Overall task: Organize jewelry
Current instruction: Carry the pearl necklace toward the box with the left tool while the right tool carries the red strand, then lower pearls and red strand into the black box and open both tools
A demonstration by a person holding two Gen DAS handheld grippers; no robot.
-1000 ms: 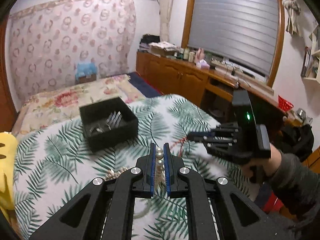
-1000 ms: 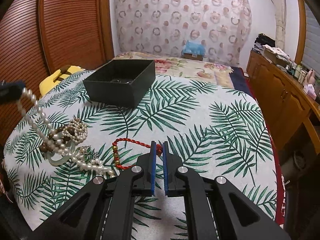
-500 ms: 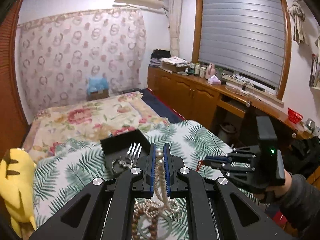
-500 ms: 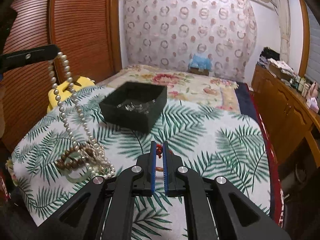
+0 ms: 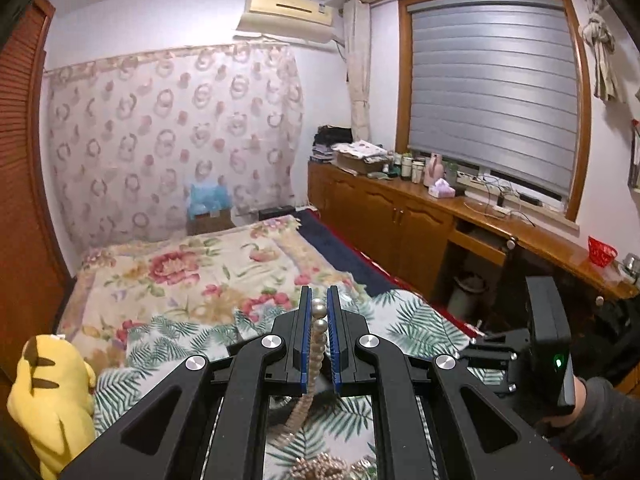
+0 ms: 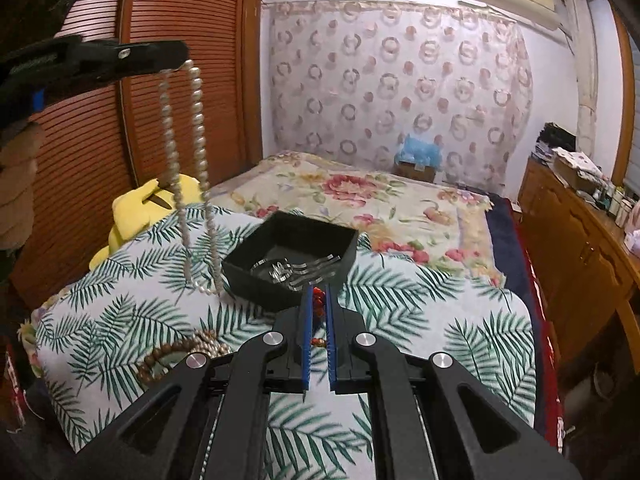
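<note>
Left gripper (image 6: 176,60) clamped on pearl necklace (image 6: 192,160), hanging vertically, just left of black box (image 6: 292,264). Right gripper (image 6: 319,312) pinching red cord (image 6: 318,300), nearer the box.

1. Soft, even indoor light fills both views; the pale walls read bright, with a cool purple cast.
2. Fisheye bending is strong: the brown slatted wardrobe doors (image 6: 188,100) and the wooden window frame (image 5: 402,80) curve, and the corners go black.
3. The hanging white pearl strand (image 6: 198,128) shows slight motion blur, and so does the palm-leaf bedspread (image 6: 400,292) near the middle.
4. Small glints sit on the silver bolts; shadows are faint.
</note>
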